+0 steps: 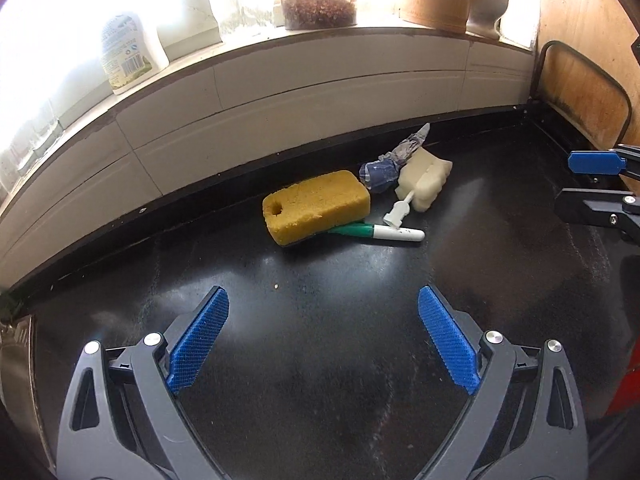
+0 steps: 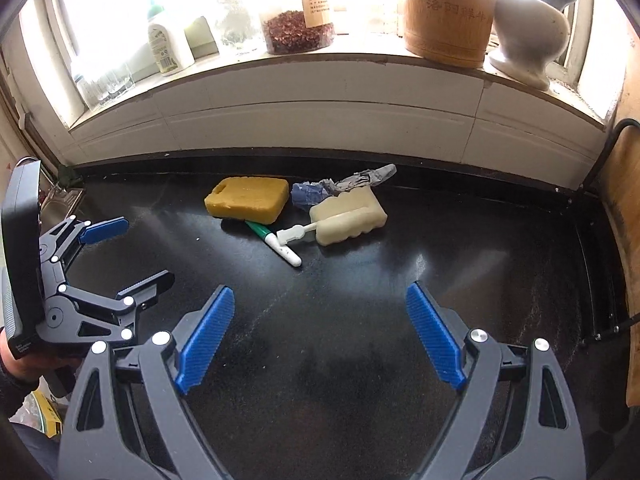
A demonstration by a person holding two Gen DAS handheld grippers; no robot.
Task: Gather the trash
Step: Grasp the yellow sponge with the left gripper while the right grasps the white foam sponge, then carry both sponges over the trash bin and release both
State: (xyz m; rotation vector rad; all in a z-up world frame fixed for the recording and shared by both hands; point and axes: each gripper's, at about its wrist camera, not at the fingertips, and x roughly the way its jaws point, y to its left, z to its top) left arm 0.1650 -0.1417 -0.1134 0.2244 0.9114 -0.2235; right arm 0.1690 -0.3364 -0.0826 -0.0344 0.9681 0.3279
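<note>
Two tongs: left tongs (image 1: 323, 344) and right tongs (image 2: 320, 338), both spread wide, holding nothing, low over the black table (image 1: 320, 380), pointing toward the wall.
Trash: yellow sponge (image 1: 316, 206), pen (image 1: 384, 233), crumpled wrapper (image 1: 390, 166) and white brush sponge (image 1: 424, 184), clustered by the back edge.

A glossy black counter (image 2: 360, 340) holds a mustard-yellow sponge (image 2: 248, 198), a cream-white sponge (image 2: 352, 216) on a white stick, a green and white pen (image 2: 276, 242), and a crumpled blue and grey wrapper (image 2: 332, 188). Both grippers, left (image 1: 323, 330) and right (image 2: 320, 330), are dark grey with bright blue ridged pads (image 2: 206, 340). On the white sill (image 2: 360, 62) stand a tan wooden cylinder (image 2: 448, 12), a pale grey-white vase (image 2: 528, 36) and a jar of reddish-brown bits (image 2: 298, 32).
</note>
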